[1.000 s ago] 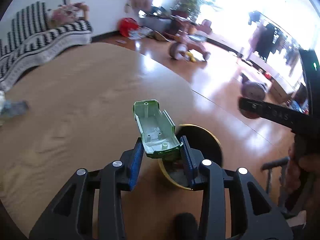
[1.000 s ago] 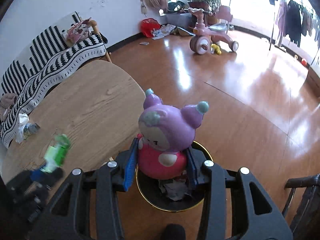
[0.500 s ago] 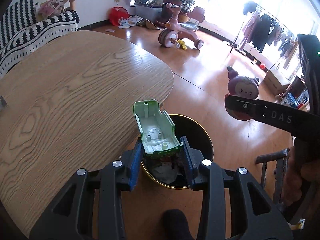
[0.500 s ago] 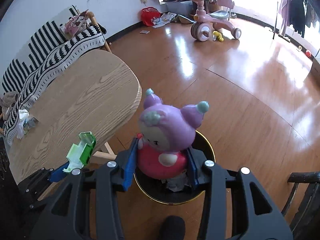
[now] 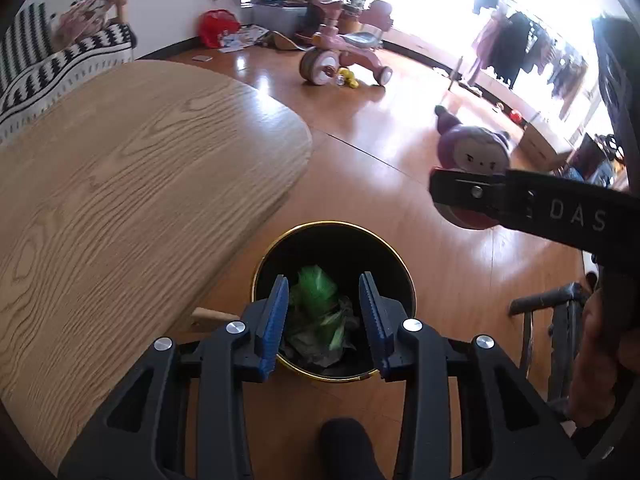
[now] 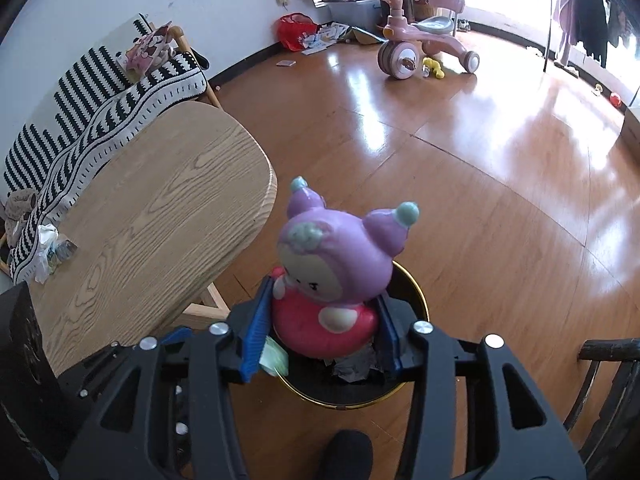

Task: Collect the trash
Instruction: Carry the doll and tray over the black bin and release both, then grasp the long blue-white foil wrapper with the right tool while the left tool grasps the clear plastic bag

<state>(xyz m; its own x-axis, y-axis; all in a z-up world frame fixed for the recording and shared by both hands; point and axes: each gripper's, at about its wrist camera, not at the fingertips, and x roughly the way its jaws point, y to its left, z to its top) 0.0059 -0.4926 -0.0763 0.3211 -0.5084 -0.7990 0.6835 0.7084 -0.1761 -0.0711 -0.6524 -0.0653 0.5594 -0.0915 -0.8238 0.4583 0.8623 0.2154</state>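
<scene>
The left fingers (image 5: 324, 312) stand partly apart with nothing between them, poised over the mouth of the bin (image 5: 262, 264). Seen through the gap, a blurred green piece (image 5: 316, 292) lies inside the bin on top of crumpled grey trash (image 5: 316, 344). The bin is black with a gold rim and stands on the floor at the rounded end of the bench (image 5: 140, 200), which fills the view from 8 to 11 o'clock.

The right fingers (image 6: 322, 330) are opening. The toy (image 6: 336, 276), a purple-headed figure with a pink base, sits between them, tilted toward 1 o'clock; its base lies against the blue pad (image 6: 256, 332) at 9 o'clock, while I cannot tell whether the pad at 3 o'clock still touches it. The toy is directly above the bin (image 6: 418, 300), where dark trash and a pale green scrap (image 6: 274, 358) show below its base. In the left view the toy (image 5: 472, 152) appears at 2 o'clock, above the black finger (image 5: 468, 192) of the right tool.

At 9 o'clock in the right view, wrappers (image 6: 50, 250) lie on the bench (image 6: 160, 208) near its far edge. A pink tricycle (image 6: 420, 40) stands on the floor at 1 o'clock.
</scene>
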